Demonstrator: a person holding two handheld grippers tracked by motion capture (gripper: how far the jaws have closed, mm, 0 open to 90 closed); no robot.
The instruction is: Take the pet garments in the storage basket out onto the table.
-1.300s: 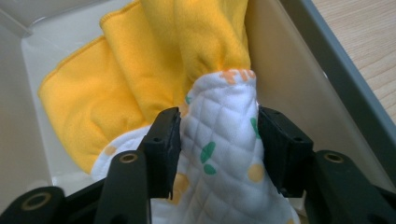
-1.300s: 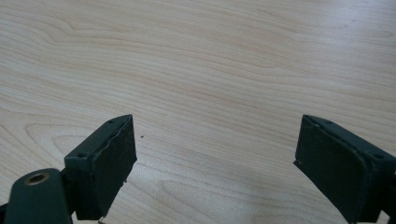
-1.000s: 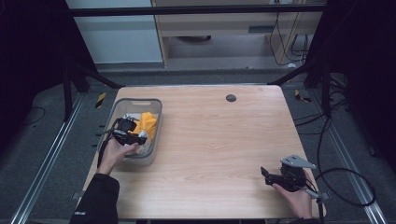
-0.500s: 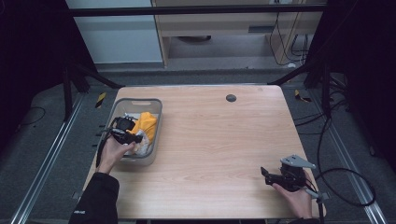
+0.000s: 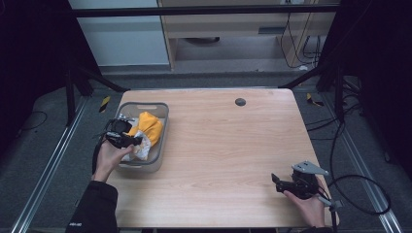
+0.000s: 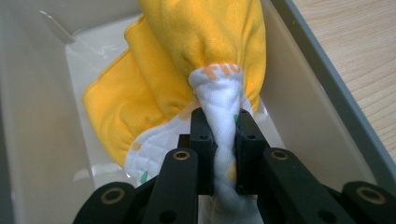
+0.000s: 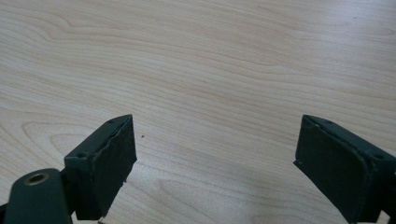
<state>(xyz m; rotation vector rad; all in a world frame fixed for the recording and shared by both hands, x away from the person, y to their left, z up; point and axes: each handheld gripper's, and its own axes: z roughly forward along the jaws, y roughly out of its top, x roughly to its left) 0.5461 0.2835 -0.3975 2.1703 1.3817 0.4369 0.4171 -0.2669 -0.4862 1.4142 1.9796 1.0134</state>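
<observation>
Tongs first: our left tongs (image 6: 219,140) are pinching a bunched fold of the cloth (image 6: 187,70) — yellow on one face, white with small coloured prints along the hem — and their jaws have just been closing onto it, so the pads now press the white edge flat between them. Seen from the high view, these left tongs (image 5: 127,141) sit over the near end of the grey bin (image 5: 163,109) at the table's left side, and the cloth (image 5: 148,127) is partly inside that bin, with its gathered end drawn up toward our hand.

Our right tongs (image 7: 215,163) are spread wide with nothing between them, hovering over bare table (image 7: 210,56); in the high view the right tongs (image 5: 284,183) rest near the front right corner, well apart from the bin.

We judge the step in hand to be the pick-up itself: the grip is made, and the lift out of the bin is barely begun (most of the fabric is down between the walls). The next move calls for a steady upward pull, high enough that the trailing yellow part clears the rim rather than dragging the bin along. The pinch holds only a narrow strip of hem, so we should keep it firm — the free tongs can then come across to take a second corner.
</observation>
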